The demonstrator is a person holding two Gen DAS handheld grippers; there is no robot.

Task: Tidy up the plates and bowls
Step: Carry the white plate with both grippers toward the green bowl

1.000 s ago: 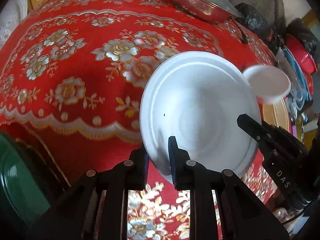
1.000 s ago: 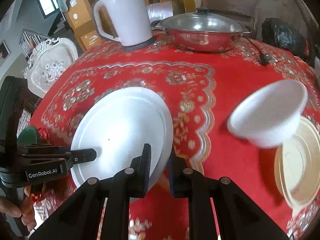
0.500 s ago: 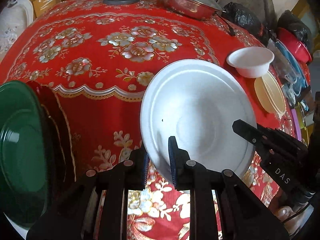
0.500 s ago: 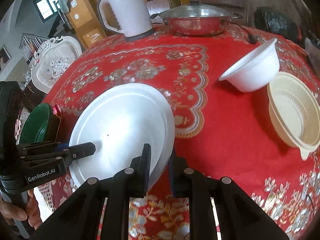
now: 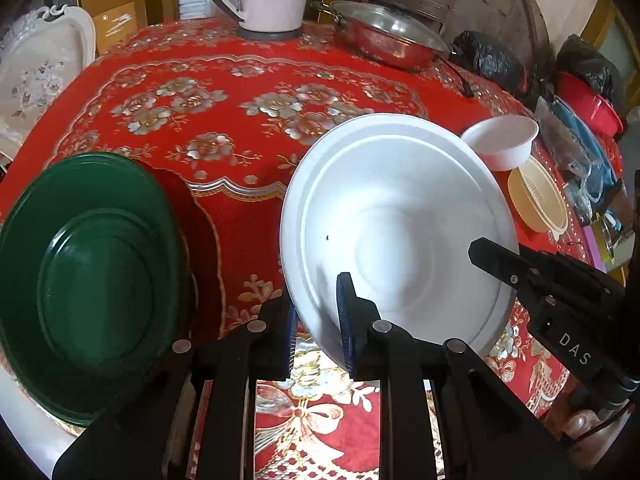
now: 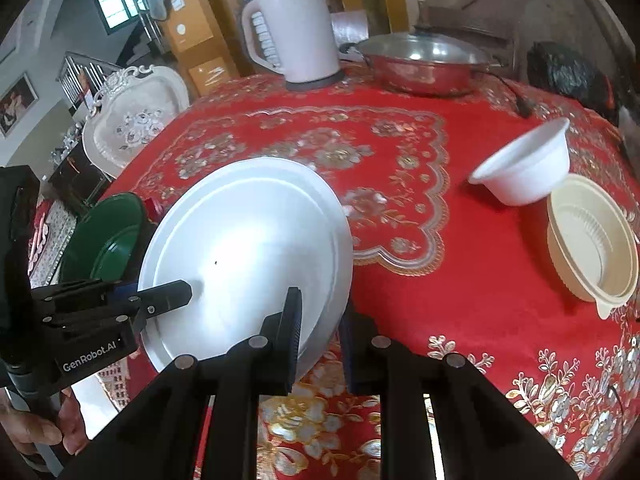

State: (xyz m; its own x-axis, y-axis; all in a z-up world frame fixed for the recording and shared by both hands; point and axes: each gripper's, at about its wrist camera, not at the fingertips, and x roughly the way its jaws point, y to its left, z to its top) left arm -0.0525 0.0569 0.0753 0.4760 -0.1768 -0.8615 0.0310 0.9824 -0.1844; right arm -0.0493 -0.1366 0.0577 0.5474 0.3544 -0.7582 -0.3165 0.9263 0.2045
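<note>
A large white plate (image 5: pixel 396 224) is held tilted in the air off the near edge of the table. My left gripper (image 5: pixel 318 320) is shut on its lower left rim. My right gripper (image 6: pixel 320 336) is shut on its opposite rim; it also shows in the left wrist view (image 5: pixel 496 260). The plate also shows in the right wrist view (image 6: pixel 244 252). A green plate (image 5: pixel 92 280) stands on edge at the left, with a red plate (image 5: pixel 200 248) behind it. A white bowl (image 6: pixel 524 172) and a cream bowl (image 6: pixel 592 240) sit on the table at the right.
The round table has a red flowered cloth (image 5: pixel 224 96). A white kettle (image 6: pixel 296 32) and a lidded steel pan (image 6: pixel 420 64) stand at its far side. A black bag (image 5: pixel 488 60) and red and blue items (image 5: pixel 588 112) crowd the right. A white chair (image 6: pixel 136 120) stands at the left.
Both grippers have pulled the white plate back off the table toward the near left. The green plate has come closer into the left wrist view.
</note>
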